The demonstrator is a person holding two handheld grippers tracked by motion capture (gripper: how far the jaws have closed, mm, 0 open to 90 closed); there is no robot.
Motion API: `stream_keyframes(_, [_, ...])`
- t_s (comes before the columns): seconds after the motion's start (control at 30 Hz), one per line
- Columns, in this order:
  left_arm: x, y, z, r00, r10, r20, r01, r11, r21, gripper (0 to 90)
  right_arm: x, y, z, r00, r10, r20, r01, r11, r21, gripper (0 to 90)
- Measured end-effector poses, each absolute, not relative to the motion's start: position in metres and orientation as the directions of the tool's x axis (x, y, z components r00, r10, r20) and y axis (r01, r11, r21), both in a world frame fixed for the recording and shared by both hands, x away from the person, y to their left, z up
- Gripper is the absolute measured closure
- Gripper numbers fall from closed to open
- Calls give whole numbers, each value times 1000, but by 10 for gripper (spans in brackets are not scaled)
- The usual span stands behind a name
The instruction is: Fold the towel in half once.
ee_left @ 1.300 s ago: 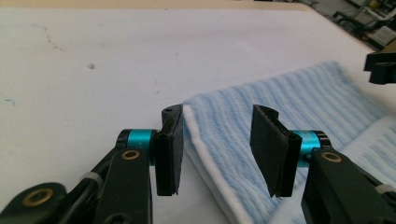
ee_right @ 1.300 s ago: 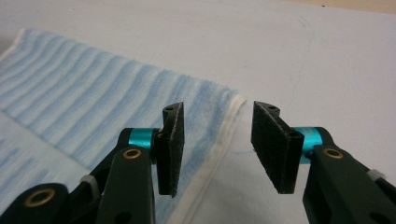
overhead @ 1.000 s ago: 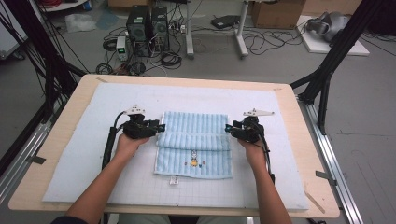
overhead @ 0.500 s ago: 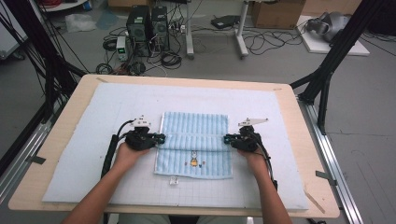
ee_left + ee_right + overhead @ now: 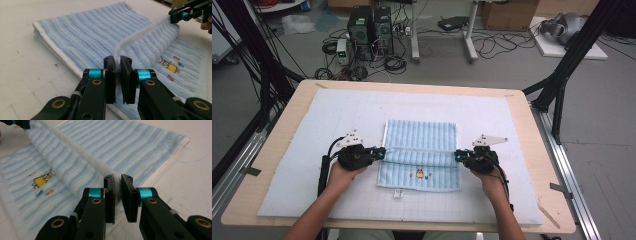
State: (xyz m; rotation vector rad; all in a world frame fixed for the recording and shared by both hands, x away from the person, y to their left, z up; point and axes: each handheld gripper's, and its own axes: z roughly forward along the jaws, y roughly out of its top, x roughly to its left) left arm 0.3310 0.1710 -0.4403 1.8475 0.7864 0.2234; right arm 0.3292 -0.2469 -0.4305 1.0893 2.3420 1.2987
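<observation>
The towel lies at the centre of the frame, its lifted far edge forming a ridge running left to right. The left gripper and right gripper, 1 per end, are clamped on that edge.

Each black gripper has cyan collars, brass-coloured screws and a black cable.

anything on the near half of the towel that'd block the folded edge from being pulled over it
Nothing visible does. Both the left gripper and the right gripper are shut on the towel's raised white edge, and the near half with the embroidered figure lies bare, flat on the white mat.
</observation>
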Motion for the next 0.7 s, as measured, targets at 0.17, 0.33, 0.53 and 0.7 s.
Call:
stream_keyframes(0.17, [314,172,-440,777,594,-208,401,-214,891,829,308,-252,-431,-704,697,136,470,315,825,817])
stream_keyframes(0.33, [299,176,-435,795,571,-205,382,-209,900,829,292,-253,-430,-723,680,124,445,321,836,817])
stream_keyframes(0.53, [287,177,-438,805,561,-192,381,-240,893,826,277,-255,-427,-736,667,117,430,328,841,817])
stream_keyframes(0.7, [282,175,-442,814,551,-184,391,-286,875,824,269,-252,-430,-747,660,82,434,390,812,809])
